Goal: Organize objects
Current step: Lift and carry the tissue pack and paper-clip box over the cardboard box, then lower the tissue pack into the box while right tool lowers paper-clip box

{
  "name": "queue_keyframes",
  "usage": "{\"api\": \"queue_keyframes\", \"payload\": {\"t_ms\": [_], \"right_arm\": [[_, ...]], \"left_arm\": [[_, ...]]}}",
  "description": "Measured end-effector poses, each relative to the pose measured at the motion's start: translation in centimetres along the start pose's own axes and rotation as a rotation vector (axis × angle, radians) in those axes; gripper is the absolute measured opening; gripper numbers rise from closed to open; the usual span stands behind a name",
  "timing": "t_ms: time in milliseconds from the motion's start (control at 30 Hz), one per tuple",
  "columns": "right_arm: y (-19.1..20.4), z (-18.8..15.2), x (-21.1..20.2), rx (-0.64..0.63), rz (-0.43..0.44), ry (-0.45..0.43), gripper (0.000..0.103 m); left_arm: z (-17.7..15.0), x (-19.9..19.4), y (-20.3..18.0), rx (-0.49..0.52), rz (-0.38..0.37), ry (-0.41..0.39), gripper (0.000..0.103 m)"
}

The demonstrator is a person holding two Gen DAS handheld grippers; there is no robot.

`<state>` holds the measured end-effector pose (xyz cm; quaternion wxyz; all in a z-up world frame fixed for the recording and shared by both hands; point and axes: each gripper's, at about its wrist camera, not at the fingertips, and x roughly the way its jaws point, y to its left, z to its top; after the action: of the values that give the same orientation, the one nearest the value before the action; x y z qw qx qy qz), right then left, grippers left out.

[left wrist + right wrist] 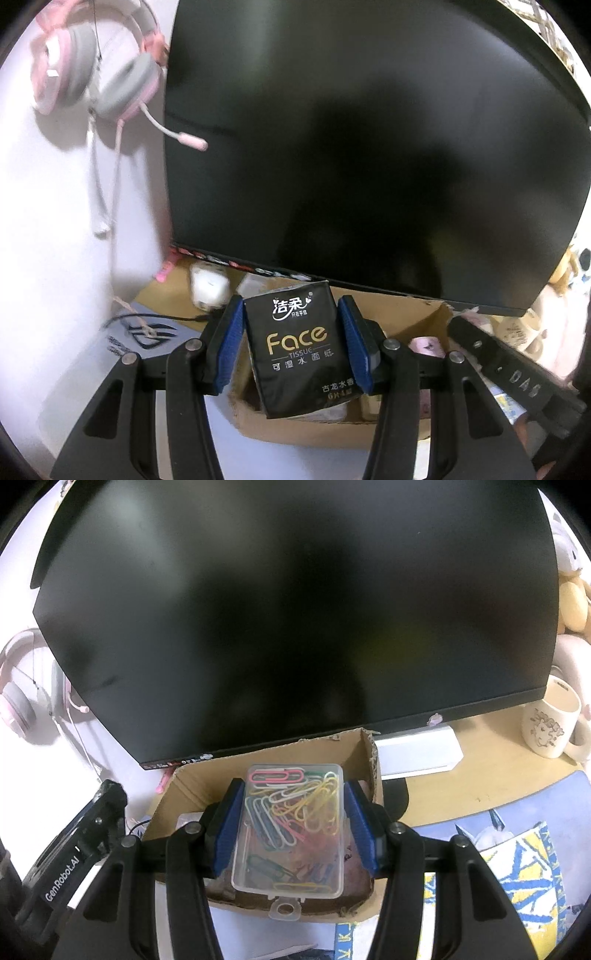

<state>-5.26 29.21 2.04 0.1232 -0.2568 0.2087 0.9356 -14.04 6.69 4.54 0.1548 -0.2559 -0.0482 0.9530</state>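
My left gripper [291,343] is shut on a black tissue pack [299,347] marked "Face", held above the open cardboard box [280,428]. My right gripper [293,827] is shut on a clear plastic box of coloured paper clips [291,830], held over the same cardboard box [365,753]. The left gripper's body [74,845] shows at the left of the right wrist view; the right gripper's body [517,373] shows at the right of the left wrist view. A pink roll [426,346] lies in the box.
A large dark monitor [369,147] stands right behind the box. A pink headset [92,77] hangs on the wall at left. A cream mug [552,723] and a white monitor base [417,751] sit at right. A white charger [208,288] lies behind the box.
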Motion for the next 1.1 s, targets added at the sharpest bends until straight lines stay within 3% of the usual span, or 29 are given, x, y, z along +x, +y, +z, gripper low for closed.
{"api": "queue_keyframes", "payload": {"t_ms": [167, 567, 700, 833, 1100], "right_arm": [[0.5, -0.8, 1.1, -0.069, -0.019, -0.007, 0.058], [3.1, -3.0, 2.1, -0.201, -0.103, -0.024, 0.058], [4.6, -3.9, 2.1, -0.264, -0.151, -0.034, 0.058], [5.7, -4.6, 1.9, -0.295, -0.176, -0.030, 0.058], [7.4, -6.1, 1.2, -0.359, -0.201, -0.030, 0.058]], "left_arm": [[-0.4, 1.7, 1.1, -0.142, -0.064, 0.024, 0.050], [-1.6, 4.7, -1.0, -0.043, -0.058, 0.104, 0.050], [-1.8, 4.9, -1.8, -0.015, -0.093, 0.102, 0.050], [-2.0, 4.8, -3.0, 0.033, -0.058, 0.086, 0.050], [-2.6, 6.3, -4.0, 0.086, 0.045, 0.142, 0.051]]}}
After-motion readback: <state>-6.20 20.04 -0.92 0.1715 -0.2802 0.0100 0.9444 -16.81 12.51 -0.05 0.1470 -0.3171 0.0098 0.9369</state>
